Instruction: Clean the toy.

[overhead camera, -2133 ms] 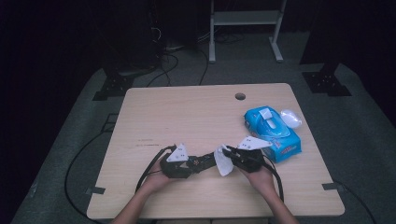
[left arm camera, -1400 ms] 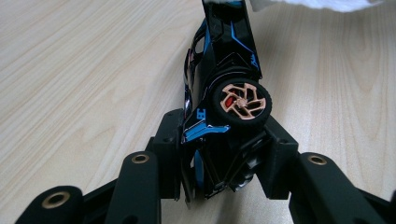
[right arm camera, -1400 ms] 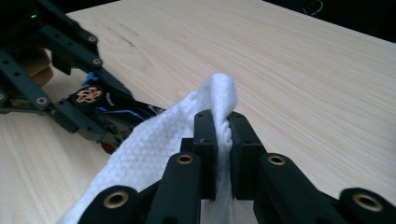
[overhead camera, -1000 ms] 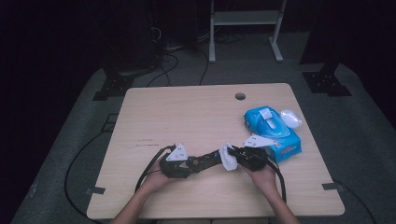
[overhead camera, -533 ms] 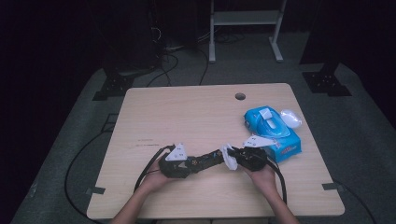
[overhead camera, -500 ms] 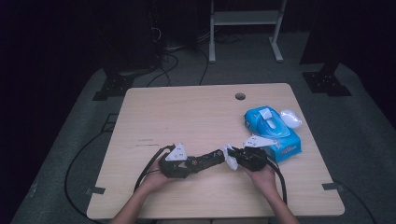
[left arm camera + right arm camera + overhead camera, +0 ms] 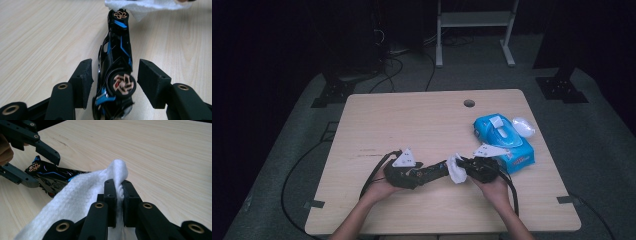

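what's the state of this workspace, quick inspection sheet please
surface: light wooden table, round hole near far edge
job's things: black toy car with blue stripes on its side; white wipe touching its far end
clutter: blue wipes packet, flap up
grippers: left gripper jaws just opening, car between them, pads clear; right gripper shut on the wipe
cables: black, trailing off near edge
surroundings: dark floor, grey stand legs behind

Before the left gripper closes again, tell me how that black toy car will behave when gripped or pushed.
The toy car lies between the left gripper's open jaws, which have just been opening. It looks like rigid plastic, so probably stiff and light. Its glossy, narrow body may slip between the pads. On its wheels it would likely roll when pushed.
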`<action>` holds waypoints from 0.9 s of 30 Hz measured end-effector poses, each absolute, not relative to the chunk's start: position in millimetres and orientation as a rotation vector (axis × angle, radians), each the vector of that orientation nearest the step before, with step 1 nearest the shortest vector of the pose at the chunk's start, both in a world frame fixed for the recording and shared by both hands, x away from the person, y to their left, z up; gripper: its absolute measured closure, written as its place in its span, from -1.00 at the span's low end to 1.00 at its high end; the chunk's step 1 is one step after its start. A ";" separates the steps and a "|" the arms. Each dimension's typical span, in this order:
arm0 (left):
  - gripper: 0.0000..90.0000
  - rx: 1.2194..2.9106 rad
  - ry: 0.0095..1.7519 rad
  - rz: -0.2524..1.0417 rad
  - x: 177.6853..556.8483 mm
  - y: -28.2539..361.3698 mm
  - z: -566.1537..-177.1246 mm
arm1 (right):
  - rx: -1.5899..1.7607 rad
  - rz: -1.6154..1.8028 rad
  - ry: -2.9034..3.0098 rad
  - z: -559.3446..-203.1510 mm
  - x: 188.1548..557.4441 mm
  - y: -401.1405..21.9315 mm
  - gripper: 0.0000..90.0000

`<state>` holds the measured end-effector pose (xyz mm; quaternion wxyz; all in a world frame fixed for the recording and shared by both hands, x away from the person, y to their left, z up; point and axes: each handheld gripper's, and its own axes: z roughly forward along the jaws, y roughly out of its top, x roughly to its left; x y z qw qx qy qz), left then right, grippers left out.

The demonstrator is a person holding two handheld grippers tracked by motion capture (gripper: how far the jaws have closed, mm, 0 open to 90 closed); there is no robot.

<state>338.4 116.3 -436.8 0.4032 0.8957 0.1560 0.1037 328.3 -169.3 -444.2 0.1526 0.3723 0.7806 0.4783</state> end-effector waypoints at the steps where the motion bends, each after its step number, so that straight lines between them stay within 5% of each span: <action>1: -0.02 2.265 0.394 0.256 339.8 112.4 -436.5 | 1.062 1.370 2.241 -443.8 328.0 -170.1 0.84; 27: 0.16 2.612 0.459 0.179 373.2 33.3 -434.6 | 1.104 1.371 2.233 -445.8 324.8 -188.7 0.84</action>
